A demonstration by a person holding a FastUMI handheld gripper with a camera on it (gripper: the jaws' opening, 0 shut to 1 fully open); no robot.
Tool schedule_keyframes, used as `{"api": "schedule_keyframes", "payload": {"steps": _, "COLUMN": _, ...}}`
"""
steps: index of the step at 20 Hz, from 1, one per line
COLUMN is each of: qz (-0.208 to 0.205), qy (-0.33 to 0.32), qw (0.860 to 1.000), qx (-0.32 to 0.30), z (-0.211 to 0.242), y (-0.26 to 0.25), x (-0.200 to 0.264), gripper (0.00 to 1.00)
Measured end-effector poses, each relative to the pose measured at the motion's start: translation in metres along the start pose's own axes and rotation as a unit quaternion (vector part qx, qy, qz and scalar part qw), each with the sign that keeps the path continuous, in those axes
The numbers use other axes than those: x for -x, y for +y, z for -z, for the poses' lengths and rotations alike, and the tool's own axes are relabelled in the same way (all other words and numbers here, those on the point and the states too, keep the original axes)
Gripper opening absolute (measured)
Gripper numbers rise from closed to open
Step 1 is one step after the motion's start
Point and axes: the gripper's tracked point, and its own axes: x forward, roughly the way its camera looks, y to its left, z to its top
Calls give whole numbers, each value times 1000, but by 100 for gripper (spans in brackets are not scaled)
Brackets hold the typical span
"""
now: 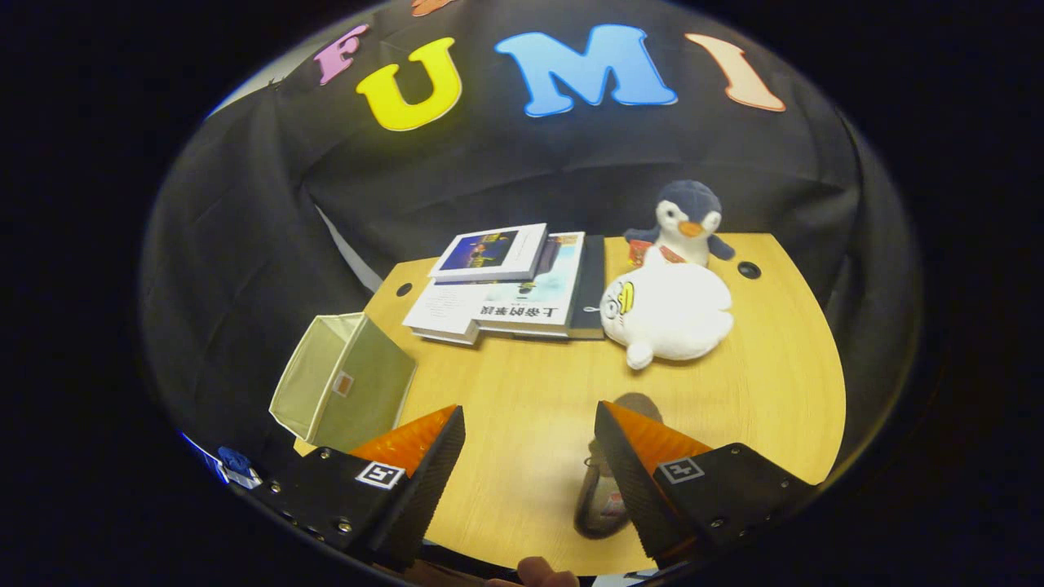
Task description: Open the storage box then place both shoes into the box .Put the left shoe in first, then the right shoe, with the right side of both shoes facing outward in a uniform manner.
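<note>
The claw [530, 456] sits at the bottom centre of the frame, spread wide with nothing between its fingers, hovering over the worktop [775, 383]. A shoe [603, 489] lies on the worktop low in the frame, partly hidden behind the right finger. The box [342, 383] stands at lower left by the worktop's edge, its top open. Books [510, 281] are stacked at centre, with a white plush [669, 314] and a penguin [685, 220] to their right.
</note>
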Motion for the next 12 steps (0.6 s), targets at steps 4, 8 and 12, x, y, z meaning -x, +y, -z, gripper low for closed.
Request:
{"api": "schedule_keyframes", "payload": {"steps": 4, "qz": 29, "qy": 23, "qw": 999, "qx": -10, "z": 38, "y": -45, "x": 1, "gripper": 97}}
{"api": "schedule_keyframes", "payload": {"steps": 8, "qz": 56, "qy": 56, "qw": 997, "qx": -8, "z": 78, "y": -83, "x": -6, "gripper": 97}}
{"api": "schedule_keyframes", "payload": {"steps": 12, "qz": 67, "qy": 98, "qw": 993, "qx": -21, "z": 112, "y": -105, "x": -25, "gripper": 97}}
